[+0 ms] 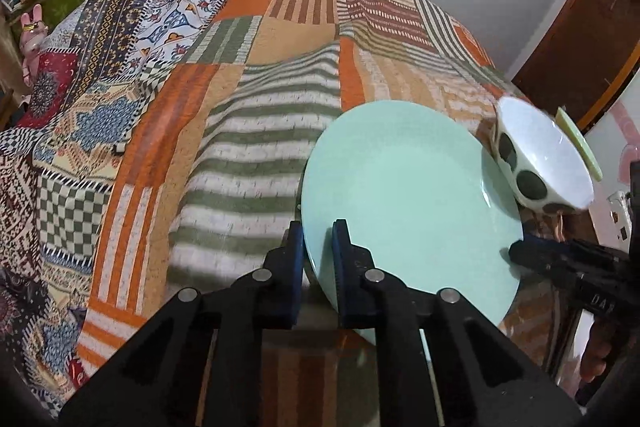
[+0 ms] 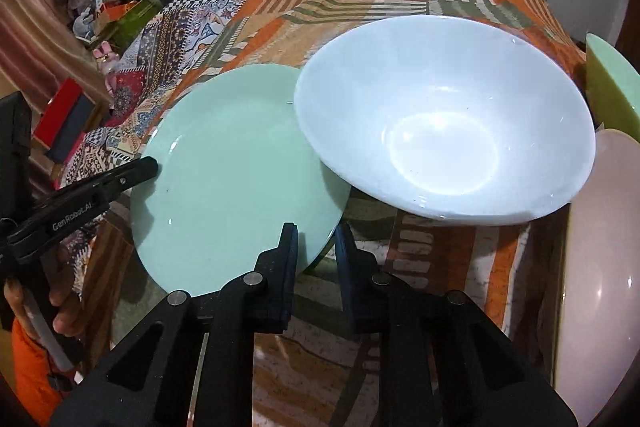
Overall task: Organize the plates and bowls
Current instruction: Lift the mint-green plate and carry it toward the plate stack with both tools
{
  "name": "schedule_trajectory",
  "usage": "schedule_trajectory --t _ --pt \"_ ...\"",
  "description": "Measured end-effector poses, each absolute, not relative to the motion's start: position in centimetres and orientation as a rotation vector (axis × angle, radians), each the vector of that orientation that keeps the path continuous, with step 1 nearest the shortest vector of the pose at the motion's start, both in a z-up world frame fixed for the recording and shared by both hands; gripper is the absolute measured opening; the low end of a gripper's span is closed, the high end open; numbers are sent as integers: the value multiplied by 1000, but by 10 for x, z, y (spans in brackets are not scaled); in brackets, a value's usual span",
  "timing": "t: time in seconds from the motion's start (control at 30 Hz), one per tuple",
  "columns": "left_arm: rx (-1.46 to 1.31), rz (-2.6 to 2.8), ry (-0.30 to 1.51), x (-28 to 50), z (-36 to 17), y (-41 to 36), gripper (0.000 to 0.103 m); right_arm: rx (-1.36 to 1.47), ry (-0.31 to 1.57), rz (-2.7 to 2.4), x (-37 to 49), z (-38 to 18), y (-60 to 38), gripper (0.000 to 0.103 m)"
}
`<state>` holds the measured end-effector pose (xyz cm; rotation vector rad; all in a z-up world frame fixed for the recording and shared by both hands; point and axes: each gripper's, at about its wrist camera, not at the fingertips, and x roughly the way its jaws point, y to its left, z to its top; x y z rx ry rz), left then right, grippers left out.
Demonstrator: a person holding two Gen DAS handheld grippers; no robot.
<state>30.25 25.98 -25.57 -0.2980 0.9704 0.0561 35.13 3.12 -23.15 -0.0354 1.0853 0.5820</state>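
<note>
Now the mint-green plate [image 1: 408,195] is clamped at opposite rims by the closed left hand-held gripper [image 1: 318,231] and right hand-held gripper [image 2: 316,233], beside the white bowl [image 2: 444,115].

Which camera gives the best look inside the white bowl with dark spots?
The right wrist view: the white bowl fills it, interior fully visible. The left wrist view shows it small at the edge, mostly its spotted outside.
</note>
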Motion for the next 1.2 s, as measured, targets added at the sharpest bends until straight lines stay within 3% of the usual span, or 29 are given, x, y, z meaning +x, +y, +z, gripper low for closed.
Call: schedule_trajectory --t 0.47,1.2 --pt "-325 24 1050 203 -255 243 16 -105 1129 704 309 -231 22 17" --pt "-342 50 1058 214 -256 253 16 -150 1100 701 319 -232 45 16"
